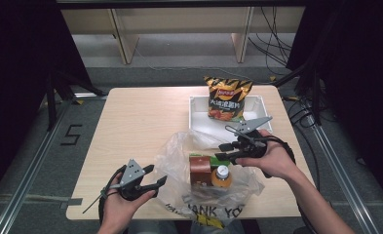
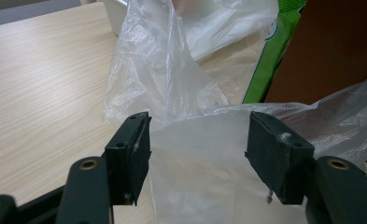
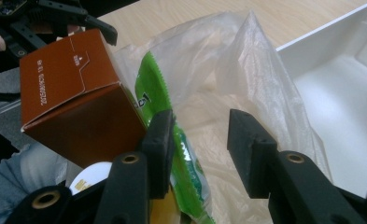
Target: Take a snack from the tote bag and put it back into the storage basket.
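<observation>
While both hands sit at the near edge of the desk (image 1: 130,117), the clear plastic bag (image 1: 179,151) lies between them, mouth facing the white bin (image 1: 196,114). Left gripper (image 1: 155,176): fingers (image 2: 130,149) spread apart, bag film between them but not pinched, so open, nothing held. Right gripper (image 1: 220,151): fingers (image 3: 160,144) apart w/ a gap, hovering over the bag's upper fold near the green packet (image 3: 183,158); pads don't press on anything, so open too. Inside the bag: brown box (image 1: 199,168) upright-ish, green packet tucked behind it, orange bottle (image 1: 221,178) w/ white cap just beside the box on its right. Bag's printed end hangs off the near desk edge. Chips bag (image 1: 227,97) leans in the bin at the far side, well apart from both grippers.
</observation>
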Available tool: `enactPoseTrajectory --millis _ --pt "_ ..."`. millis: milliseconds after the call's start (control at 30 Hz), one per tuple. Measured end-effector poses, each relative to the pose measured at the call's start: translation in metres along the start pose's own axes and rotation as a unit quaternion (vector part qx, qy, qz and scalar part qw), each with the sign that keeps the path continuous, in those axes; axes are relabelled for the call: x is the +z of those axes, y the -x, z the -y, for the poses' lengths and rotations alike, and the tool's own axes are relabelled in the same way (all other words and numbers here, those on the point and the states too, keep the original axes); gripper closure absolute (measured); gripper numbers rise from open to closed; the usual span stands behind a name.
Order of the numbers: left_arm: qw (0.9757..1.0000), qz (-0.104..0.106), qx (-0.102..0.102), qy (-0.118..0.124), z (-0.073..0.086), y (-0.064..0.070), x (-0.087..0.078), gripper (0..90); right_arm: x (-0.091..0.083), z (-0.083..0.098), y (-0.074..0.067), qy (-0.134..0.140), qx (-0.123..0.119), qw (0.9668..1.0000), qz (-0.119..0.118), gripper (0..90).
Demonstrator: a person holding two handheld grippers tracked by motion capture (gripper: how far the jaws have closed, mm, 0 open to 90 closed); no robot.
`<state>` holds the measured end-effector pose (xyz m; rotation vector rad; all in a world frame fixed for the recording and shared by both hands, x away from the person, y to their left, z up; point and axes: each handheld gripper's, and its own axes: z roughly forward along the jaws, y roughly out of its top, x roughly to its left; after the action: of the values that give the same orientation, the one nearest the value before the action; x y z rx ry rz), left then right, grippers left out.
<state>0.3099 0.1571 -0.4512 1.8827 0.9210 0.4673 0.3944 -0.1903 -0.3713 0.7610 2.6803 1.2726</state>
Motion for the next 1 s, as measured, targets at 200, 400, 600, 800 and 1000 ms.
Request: enactPoseTrajectory --millis 200,400,600,800,1000 --pt "1.0000 0.000 0.000 0.000 0.000 0.000 0.000 39.2 0.004 0.000 0.001 -0.019 -0.014 0.9997 -0.009 62.2" --pt "1.0000 0.000 0.005 -0.001 0.000 -0.001 0.000 39.2 0.007 0.000 0.002 -0.026 -0.014 0.9995 -0.009 63.3" --pt "1.0000 -0.001 -0.001 0.000 -0.001 0.000 -0.001 39.1 0.009 -0.001 0.003 -0.036 -0.016 0.9991 -0.018 64.2" --pt "1.0000 -0.002 0.001 -0.002 -0.001 -0.001 -0.001 39.1 0.010 0.001 0.005 -0.043 -0.017 0.9987 -0.022 64.3" --pt "1.0000 -0.003 0.006 -0.001 -0.002 -0.002 -0.001 39.1 0.014 0.002 0.006 -0.049 -0.026 0.9981 -0.028 65.8"
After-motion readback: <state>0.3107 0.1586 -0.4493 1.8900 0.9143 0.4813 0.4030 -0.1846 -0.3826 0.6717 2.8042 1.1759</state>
